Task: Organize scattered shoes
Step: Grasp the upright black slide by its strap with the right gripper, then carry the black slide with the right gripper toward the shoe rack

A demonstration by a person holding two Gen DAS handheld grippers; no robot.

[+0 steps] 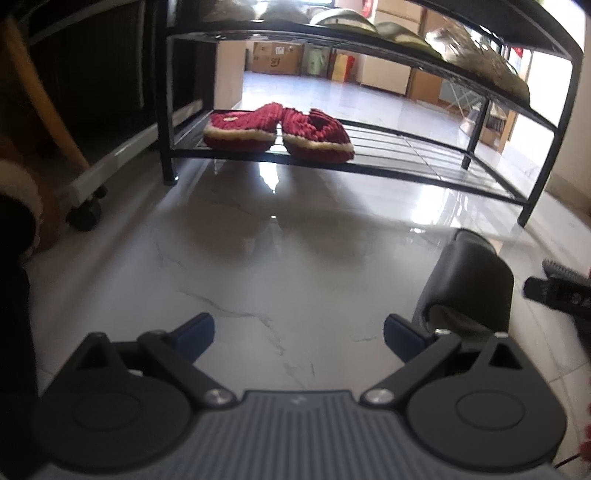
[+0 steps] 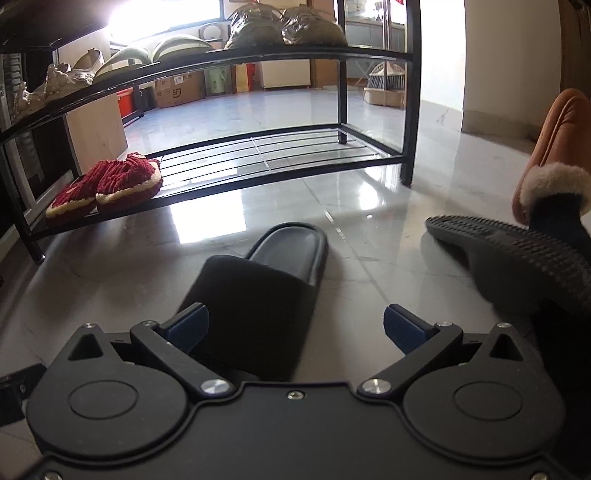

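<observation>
A pair of red knit slippers (image 1: pixel 277 133) sits on the left end of the black shoe rack's (image 1: pixel 406 162) bottom shelf; it also shows in the right wrist view (image 2: pixel 110 184). A black slide sandal (image 2: pixel 258 280) lies upright on the marble floor, its strap between my open right gripper's (image 2: pixel 295 328) fingers. The same sandal (image 1: pixel 465 280) lies just right of my open, empty left gripper (image 1: pixel 299 332). A second black sandal (image 2: pixel 517 254) lies sole-up at the right. A brown fur-lined slipper (image 2: pixel 554 147) stands behind it.
The rack's (image 2: pixel 280 158) upper shelf holds green slippers (image 2: pixel 155 51), pale shoes (image 2: pixel 55 81) and bagged shoes (image 2: pixel 288 29). A wheeled cabinet (image 1: pixel 96 177) and a wooden leg (image 1: pixel 40 96) stand left of the rack. Boxes (image 2: pixel 181 88) line the far wall.
</observation>
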